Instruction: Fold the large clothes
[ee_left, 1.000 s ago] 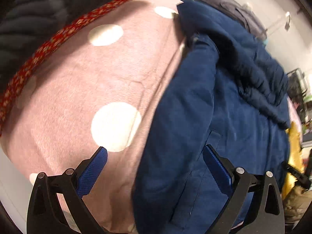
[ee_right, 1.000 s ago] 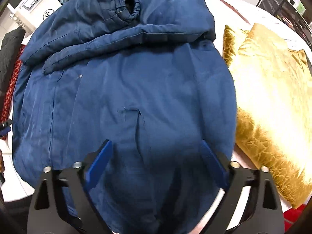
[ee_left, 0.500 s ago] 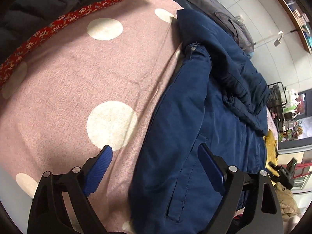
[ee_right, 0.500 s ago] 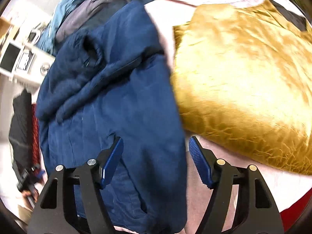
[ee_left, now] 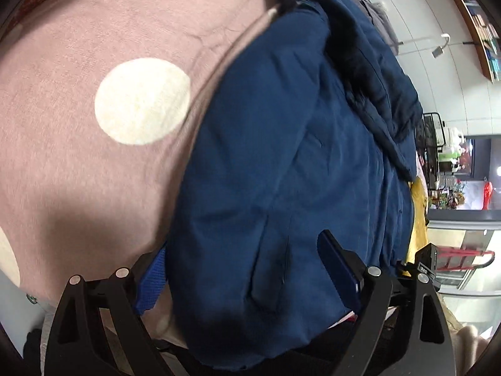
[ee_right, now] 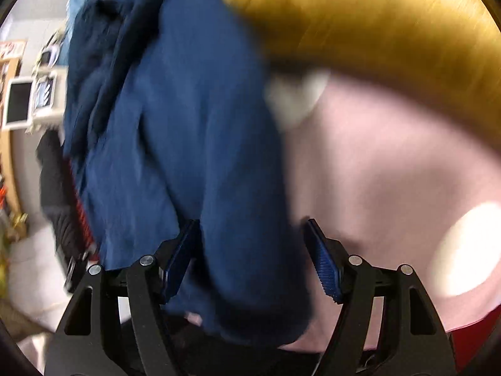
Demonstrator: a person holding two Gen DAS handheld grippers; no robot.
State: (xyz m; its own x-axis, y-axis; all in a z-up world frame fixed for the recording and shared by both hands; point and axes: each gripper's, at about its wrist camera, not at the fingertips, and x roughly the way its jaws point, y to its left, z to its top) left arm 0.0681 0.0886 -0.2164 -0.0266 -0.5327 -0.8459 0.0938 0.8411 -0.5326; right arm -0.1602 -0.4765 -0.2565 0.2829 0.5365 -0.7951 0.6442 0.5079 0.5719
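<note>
Your left gripper [ee_left: 247, 269]: jaws apart, astride navy jacket [ee_left: 281, 156] hem, no squeeze. Your right gripper [ee_right: 253, 260]: jaws apart, jacket edge between, pink dotted cover [ee_right: 391, 163] right of it.

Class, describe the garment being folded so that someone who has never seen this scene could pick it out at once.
Start from the pink bedspread with big cream dots. On it lies a dark blue padded jacket, its near hem between the jaws of both grippers. Beside it sits a shiny gold cushion; the jacket is the only plain navy, matt, puffy thing there.
</note>
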